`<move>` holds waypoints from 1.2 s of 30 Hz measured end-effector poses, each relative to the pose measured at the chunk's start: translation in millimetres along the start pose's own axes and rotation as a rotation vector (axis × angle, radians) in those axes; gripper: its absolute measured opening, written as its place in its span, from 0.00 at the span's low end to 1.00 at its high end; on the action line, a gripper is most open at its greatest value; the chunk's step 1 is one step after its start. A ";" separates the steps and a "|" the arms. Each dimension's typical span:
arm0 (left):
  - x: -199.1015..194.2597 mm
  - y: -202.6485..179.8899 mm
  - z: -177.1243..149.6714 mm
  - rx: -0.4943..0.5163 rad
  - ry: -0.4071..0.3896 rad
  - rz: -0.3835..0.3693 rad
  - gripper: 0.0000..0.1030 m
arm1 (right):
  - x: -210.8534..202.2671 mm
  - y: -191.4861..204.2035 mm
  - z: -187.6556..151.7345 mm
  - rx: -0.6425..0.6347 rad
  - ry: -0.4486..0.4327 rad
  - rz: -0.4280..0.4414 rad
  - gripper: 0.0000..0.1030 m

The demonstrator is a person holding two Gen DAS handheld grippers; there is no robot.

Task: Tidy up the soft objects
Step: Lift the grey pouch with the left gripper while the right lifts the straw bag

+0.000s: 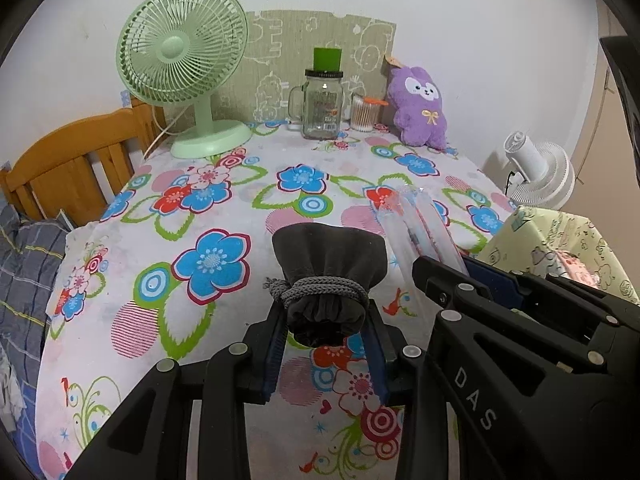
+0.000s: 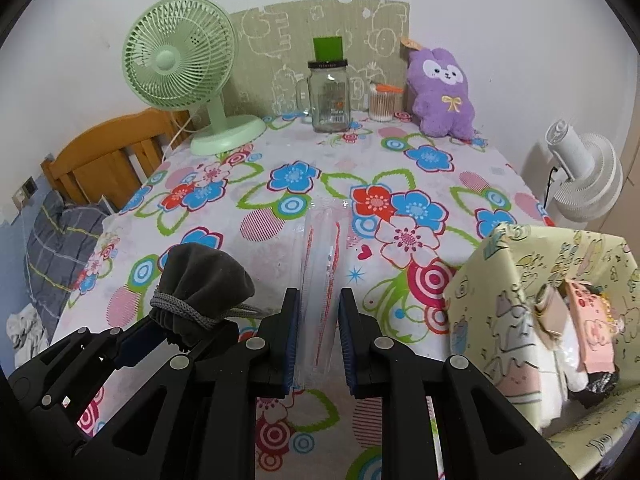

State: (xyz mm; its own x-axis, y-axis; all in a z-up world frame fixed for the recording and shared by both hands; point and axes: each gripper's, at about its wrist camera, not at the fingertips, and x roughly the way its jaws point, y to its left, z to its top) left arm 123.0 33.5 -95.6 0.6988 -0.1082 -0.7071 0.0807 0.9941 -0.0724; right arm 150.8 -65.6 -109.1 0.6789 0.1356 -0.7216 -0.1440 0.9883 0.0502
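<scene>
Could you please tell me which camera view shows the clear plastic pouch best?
The right wrist view: the clear plastic pouch lies centred between the right gripper's fingers, its whole length visible. The left wrist view shows it off to the side, its lower end behind that gripper.

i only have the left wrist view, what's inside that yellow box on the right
Observer: The right wrist view shows the box open toward the camera, with a pink carton and something dark under it.
Operator: is the plastic pack held at its end or partway along
Observer: Partway along: the right gripper is shut on the pack, which runs on below the jaws.
Operator: anything left of the bed i can't see
Observer: A wall socket by the wooden headboard.
</scene>
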 end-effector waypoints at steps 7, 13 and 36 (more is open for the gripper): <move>-19.7 -7.6 0.3 0.003 -0.032 0.006 0.35 | -21.8 -2.2 -0.6 -0.005 -0.034 0.005 0.21; -37.8 -13.6 1.6 0.006 -0.062 0.014 0.35 | -41.7 -4.3 0.5 -0.012 -0.063 0.011 0.21; -93.1 -36.0 12.9 0.024 -0.165 0.035 0.35 | -107.0 -14.6 11.3 -0.038 -0.171 0.031 0.21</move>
State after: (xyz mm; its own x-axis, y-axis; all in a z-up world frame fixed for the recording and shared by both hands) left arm 64.2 7.7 -18.1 0.8083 -0.0754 -0.5839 0.0702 0.9970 -0.0316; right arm 88.4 -93.7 -24.9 0.7858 0.1790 -0.5920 -0.1918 0.9805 0.0418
